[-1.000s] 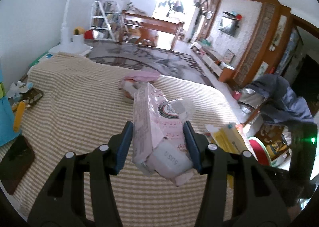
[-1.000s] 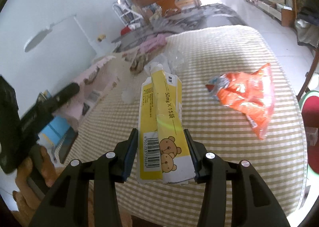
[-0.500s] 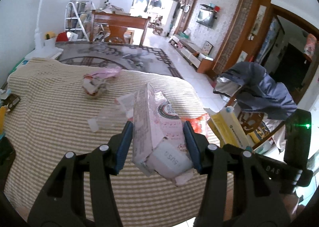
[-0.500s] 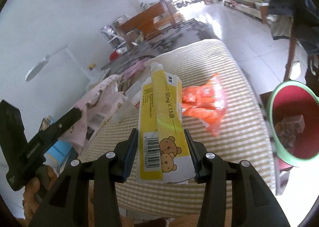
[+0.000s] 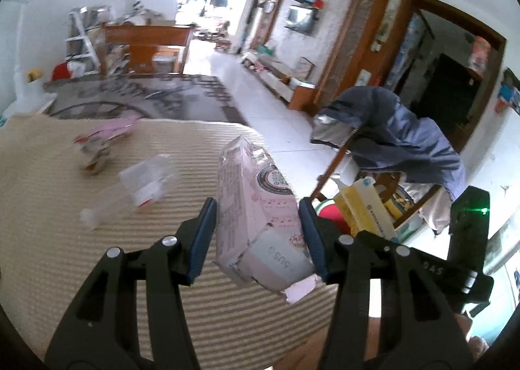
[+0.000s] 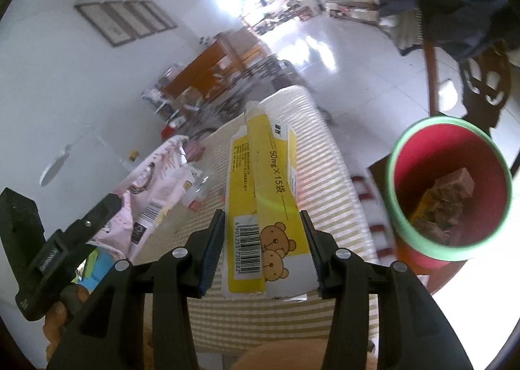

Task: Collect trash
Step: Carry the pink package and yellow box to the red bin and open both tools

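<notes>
Striped bench (image 5: 65, 240) below, and off its right edge the red bin with a green rim (image 6: 450, 188) now fills the right wrist view (a second ago it was out of sight), brown scraps inside. The left hand-held gripper (image 5: 256, 236) stays clamped on the pink wrapper bag (image 5: 256, 207). The right hand-held gripper (image 6: 263, 249) grips the yellow medicine box (image 6: 260, 194), near the bin. The clear plastic bottle (image 5: 130, 197) lies on the bench.

Each scene is viewed from a wrist, close along gripper fingers, angled downward. The striped surface (image 5: 65, 240) edge is faced from the left; the red bin (image 6: 450, 189) from the right. The surface is shared.
</notes>
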### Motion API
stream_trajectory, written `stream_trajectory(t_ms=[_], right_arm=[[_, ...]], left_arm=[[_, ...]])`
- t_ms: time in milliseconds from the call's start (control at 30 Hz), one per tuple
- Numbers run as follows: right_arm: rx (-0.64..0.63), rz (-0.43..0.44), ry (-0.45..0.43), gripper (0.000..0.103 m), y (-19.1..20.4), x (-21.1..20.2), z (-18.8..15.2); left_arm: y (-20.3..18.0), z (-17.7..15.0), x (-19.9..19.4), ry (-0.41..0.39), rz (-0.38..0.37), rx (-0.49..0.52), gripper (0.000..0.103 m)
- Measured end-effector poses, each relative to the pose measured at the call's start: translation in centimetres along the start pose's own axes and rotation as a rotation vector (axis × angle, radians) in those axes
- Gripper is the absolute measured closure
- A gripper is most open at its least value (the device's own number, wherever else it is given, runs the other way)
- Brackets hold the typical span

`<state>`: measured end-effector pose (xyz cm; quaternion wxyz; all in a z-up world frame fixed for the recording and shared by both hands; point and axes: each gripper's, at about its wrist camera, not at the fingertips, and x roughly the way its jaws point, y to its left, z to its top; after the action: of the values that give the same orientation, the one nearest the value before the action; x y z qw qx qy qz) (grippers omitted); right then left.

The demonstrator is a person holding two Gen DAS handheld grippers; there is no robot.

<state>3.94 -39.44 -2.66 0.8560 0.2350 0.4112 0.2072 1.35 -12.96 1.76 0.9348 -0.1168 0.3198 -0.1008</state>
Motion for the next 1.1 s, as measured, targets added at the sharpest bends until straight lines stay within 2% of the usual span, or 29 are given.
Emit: stream_trajectory(t_ms=[200,400,467,533,567,667,767,933,1033,1100], right_arm=[[0.159,-0.073,-0.053,0.059,-6.7,-1.8,0.4],[0.248,-0.155,-0.097,0.058,-11.3,-3.0,0.8],[0.252,-0.197,-0.119,0.054,-12.2,-2.9,1.4],[0.265,-0.234,-0.114,0.024,-13.1,-2.6,2.2],[0.281,-0.245,-0.117,0.024,-13.7,-2.5,2.3],[0.280,-0.236,-0.127,0.024,-13.8,-2.7,2.3],[0.252,-0.230,-0.114,0.024,-12.8,-2.4,1.7],[0.214,-0.164,-0.066,0.024,-9.6,-1.2,0.9],[0.146,-0.124,-0.039,0.024,-6.2,-0.6,1.0],[0.112,-0.086,-0.035,0.024,-4.3,-0.3,1.3]], left_arm=[[-4.8,0.6,4.3,0.070,-0.140,0.061,0.053],[-11.7,0.5,9.3,0.163,-0.263,0.243,0.052],[-14.1,0.2,10.7,0.201,-0.301,0.322,0.050],[-15.5,-0.3,11.6,0.215,-0.284,0.375,0.042],[-15.9,-0.5,11.7,0.203,-0.264,0.387,0.035],[-14.9,-0.9,11.2,0.183,-0.260,0.359,0.030],[-12.7,-1.3,11.2,0.202,-0.217,0.314,0.029],[-7.0,-1.1,10.4,0.226,-0.183,0.139,0.029],[-3.2,-1.0,9.1,0.211,-0.122,0.087,0.029],[-0.2,-0.9,7.9,0.188,-0.050,0.070,0.029]])
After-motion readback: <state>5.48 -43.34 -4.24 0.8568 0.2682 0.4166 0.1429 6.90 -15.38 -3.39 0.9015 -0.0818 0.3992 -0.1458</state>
